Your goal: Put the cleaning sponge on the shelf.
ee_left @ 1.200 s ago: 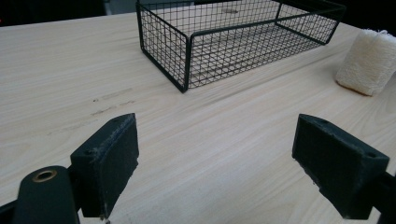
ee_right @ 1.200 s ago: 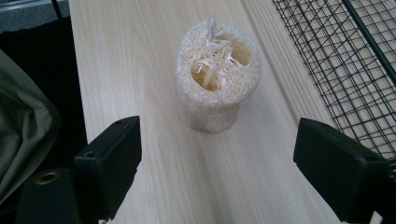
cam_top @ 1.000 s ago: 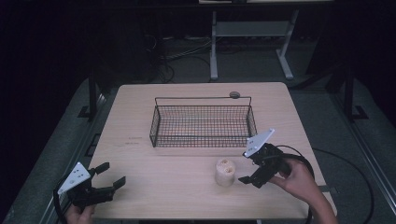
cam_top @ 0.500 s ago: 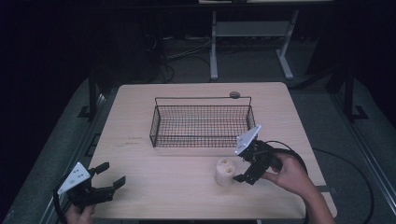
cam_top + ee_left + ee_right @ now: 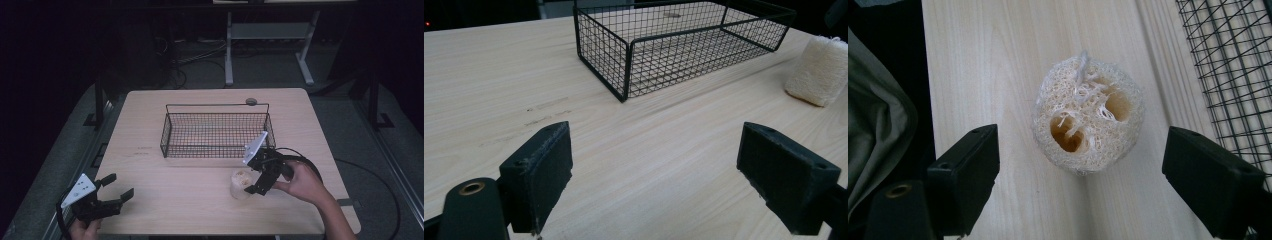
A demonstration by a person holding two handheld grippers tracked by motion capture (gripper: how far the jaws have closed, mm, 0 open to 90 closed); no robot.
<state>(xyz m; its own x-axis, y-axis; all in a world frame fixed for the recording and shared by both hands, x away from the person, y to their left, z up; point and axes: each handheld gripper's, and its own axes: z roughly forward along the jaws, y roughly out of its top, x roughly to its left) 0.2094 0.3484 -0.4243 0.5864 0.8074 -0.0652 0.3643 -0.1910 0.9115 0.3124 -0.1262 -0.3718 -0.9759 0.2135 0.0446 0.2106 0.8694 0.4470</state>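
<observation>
Now the right gripper (image 5: 252, 181) hovers over the loofah (image 5: 1087, 124) standing on the surface (image 5: 190, 195) beside the wire basket (image 5: 216, 131), jaws spread wide; next, lower and clench. Left gripper (image 5: 114, 192) rests released.

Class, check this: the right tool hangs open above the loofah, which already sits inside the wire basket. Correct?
Not quite. The right tool is open above the loofah, but the loofah stands on the table beside the wire basket, as the right gripper view shows.
</observation>
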